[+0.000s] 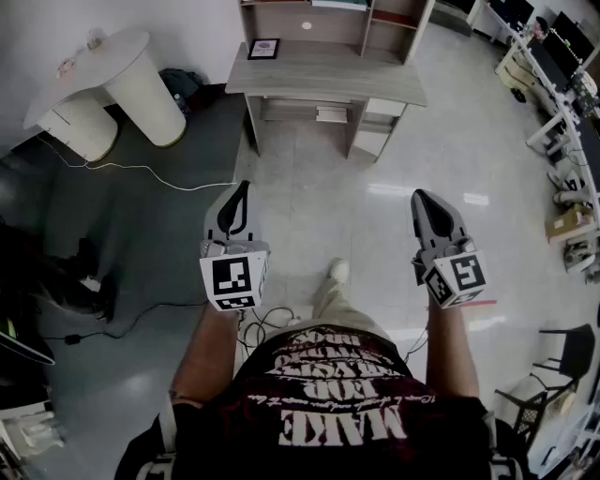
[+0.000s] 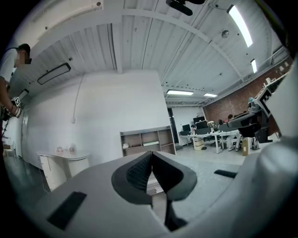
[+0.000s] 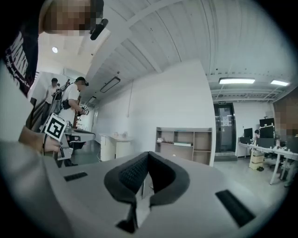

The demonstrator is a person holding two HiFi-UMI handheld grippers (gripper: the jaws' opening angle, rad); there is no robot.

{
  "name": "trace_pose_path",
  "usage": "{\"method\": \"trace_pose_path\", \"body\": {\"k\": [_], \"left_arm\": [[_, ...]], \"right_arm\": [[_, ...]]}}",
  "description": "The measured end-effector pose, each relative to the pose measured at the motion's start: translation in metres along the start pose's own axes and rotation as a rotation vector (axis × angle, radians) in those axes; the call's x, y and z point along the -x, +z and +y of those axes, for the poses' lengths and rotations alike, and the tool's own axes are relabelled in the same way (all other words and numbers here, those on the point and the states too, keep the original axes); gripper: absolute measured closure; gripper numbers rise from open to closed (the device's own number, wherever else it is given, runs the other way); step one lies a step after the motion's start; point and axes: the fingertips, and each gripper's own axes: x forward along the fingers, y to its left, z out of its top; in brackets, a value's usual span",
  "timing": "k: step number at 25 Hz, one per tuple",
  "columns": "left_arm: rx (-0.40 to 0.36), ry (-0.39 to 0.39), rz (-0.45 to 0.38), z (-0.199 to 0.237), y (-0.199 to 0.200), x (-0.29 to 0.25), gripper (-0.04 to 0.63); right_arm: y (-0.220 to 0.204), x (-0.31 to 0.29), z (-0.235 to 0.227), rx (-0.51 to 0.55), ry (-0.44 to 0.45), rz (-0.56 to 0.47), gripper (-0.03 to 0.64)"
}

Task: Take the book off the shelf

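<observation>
- Wooden shelf [image 1: 323, 28] stands on the desk [image 1: 328, 80], well ahead; walk closer first.
- Pale book [image 3: 180, 144] seems to lie flat in its middle compartment, so approach level.
- Left tongs [image 1: 239, 202] and right tongs [image 1: 433, 208] are pressed together and empty; spread one before reaching.

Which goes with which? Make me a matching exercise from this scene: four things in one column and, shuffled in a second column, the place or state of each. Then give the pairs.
Things
1. right gripper
2. framed picture
3. rounded white cabinet
4. shoe

Places or states
A. on the desk, at its left end
B. on the pale floor
C. jaws shut, nothing between them
D. left of the desk, on the dark floor

Pairs: 1-C, 2-A, 3-D, 4-B
</observation>
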Motion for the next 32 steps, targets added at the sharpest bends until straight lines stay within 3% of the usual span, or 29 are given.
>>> {"method": "trace_pose_path", "body": {"k": [10, 17, 21, 27, 32], "left_arm": [[-0.035, -0.028, 0.013, 0.011, -0.005, -0.068, 0.588], [-0.018, -0.033, 0.037, 0.004, -0.001, -0.14, 0.588], [-0.008, -0.03, 0.043, -0.006, -0.001, -0.177, 0.588], [0.006, -0.04, 0.035, -0.029, 0.009, -0.233, 0.588], [0.045, -0.045, 0.023, -0.048, 0.013, -0.266, 0.588]], "right_arm": [[-0.017, -0.061, -0.026, -0.092, 0.028, -0.027, 0.614], [-0.02, -0.104, -0.081, -0.069, 0.021, 0.01, 0.614], [-0.016, -0.123, -0.11, -0.118, 0.04, -0.032, 0.613], [-0.025, -0.142, -0.163, -0.094, 0.033, -0.013, 0.612], [-0.019, -0.151, -0.203, -0.115, 0.059, -0.062, 0.612]]}}
